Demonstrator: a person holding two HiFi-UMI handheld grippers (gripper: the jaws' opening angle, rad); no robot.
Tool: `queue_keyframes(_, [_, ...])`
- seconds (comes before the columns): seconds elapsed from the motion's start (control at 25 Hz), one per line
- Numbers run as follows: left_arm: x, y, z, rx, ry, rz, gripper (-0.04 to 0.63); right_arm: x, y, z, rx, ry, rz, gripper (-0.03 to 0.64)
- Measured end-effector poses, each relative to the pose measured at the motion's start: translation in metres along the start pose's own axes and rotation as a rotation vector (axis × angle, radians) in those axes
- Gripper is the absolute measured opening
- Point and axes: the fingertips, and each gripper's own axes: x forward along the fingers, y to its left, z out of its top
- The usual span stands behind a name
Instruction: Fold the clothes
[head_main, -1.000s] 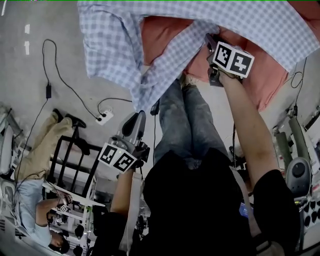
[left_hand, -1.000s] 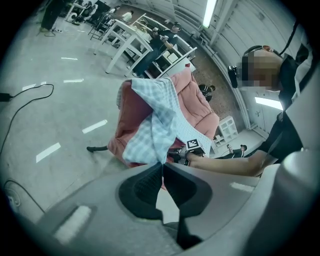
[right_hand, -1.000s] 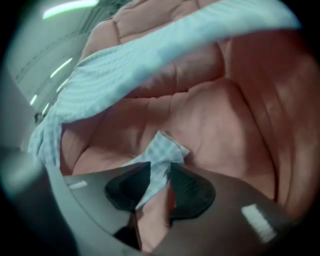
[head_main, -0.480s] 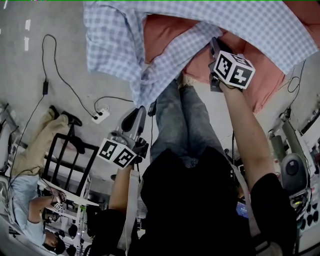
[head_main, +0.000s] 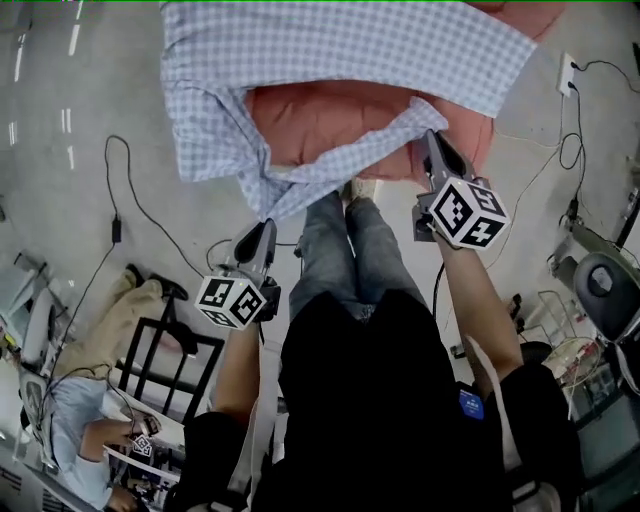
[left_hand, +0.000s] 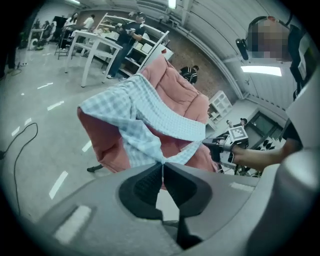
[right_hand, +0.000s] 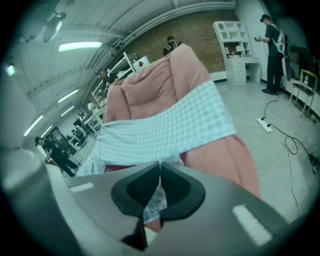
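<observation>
A blue-and-white checked shirt (head_main: 340, 50) lies draped over a pink padded chair (head_main: 320, 115). My left gripper (head_main: 268, 226) is shut on a bunched corner of the shirt's near edge. In the left gripper view the shirt (left_hand: 145, 110) runs straight into the closed left gripper (left_hand: 162, 165). My right gripper (head_main: 430, 138) is shut on the same edge further right. The right gripper view shows a fold of the shirt (right_hand: 165, 125) pinched in the right gripper (right_hand: 160, 167), with the chair (right_hand: 160, 80) behind. The edge hangs stretched between both grippers.
The person's jeans-clad legs (head_main: 340, 250) stand right at the chair's front. Cables (head_main: 130, 200) trail over the grey floor at the left, and a power strip (head_main: 571, 72) lies at the right. A black rack (head_main: 170, 365) and a seated person (head_main: 70, 440) are lower left.
My right gripper has risen well up and back towards the person, lifting the shirt's edge off the chair. The left gripper has risen a little, still gripping its corner.
</observation>
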Motion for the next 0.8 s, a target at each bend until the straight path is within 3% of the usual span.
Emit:
queue_keyframes(0.32, [0.018, -0.058, 0.028, 0.123, 0.146, -0.075, 0.015, -0.147, -0.075, 0.076, 0.137, -0.204, -0.218, 0.014])
queue_keyframes(0.52, [0.033, -0.107, 0.042, 0.218, 0.241, -0.188, 0.015, -0.213, -0.122, 0.104, 0.211, -0.288, -0.361, 0.015])
queue_keyframes(0.64, [0.034, -0.131, 0.054, 0.251, 0.26, -0.242, 0.016, -0.238, -0.141, 0.12, 0.245, -0.307, -0.425, 0.015])
queue_keyframes(0.8, [0.033, -0.142, 0.064, 0.246, 0.265, -0.272, 0.017, -0.237, -0.163, 0.127, 0.233, -0.247, -0.481, 0.015])
